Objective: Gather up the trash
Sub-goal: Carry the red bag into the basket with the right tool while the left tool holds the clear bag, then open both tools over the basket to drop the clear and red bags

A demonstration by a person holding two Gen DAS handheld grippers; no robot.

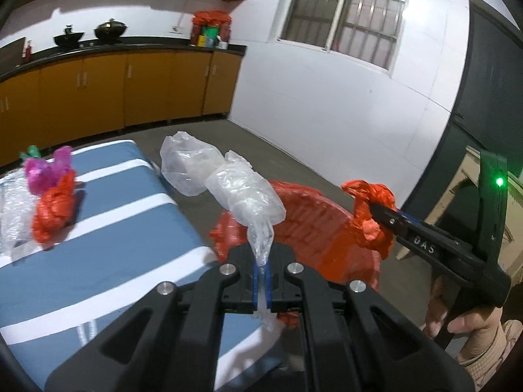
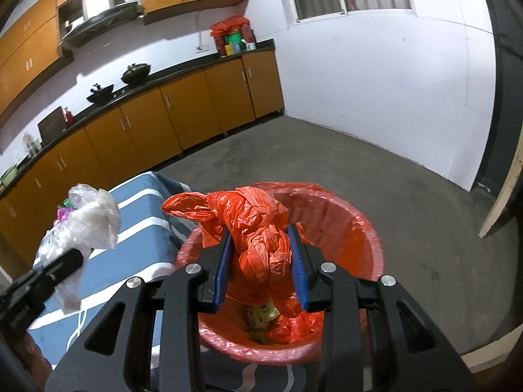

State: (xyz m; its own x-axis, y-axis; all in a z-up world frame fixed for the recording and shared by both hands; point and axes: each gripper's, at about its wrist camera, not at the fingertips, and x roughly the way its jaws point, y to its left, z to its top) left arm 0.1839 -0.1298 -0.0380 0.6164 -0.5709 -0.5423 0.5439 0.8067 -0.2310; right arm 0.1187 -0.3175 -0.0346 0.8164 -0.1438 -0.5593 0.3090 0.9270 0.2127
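My left gripper [image 1: 261, 269] is shut on the tail of a clear plastic bag [image 1: 228, 183] and holds it up past the table's right edge, near the bin; the bag also shows in the right wrist view [image 2: 88, 219]. My right gripper [image 2: 263, 268] is shut on a crumpled red plastic bag [image 2: 258, 228] and holds it over the red-lined trash bin [image 2: 359, 228]. In the left wrist view the red bag [image 1: 371, 209] hangs above the bin [image 1: 313, 228]. More trash lies inside the bin [image 2: 264, 320].
A table with a blue and white striped cloth [image 1: 130, 228] stands left of the bin. On it lie a red bag wad [image 1: 54, 212], a pink wrapper [image 1: 49, 170] and clear plastic [image 1: 13, 209]. Orange cabinets [image 2: 196, 114] line the far wall. Grey floor [image 2: 376, 170] lies beyond.
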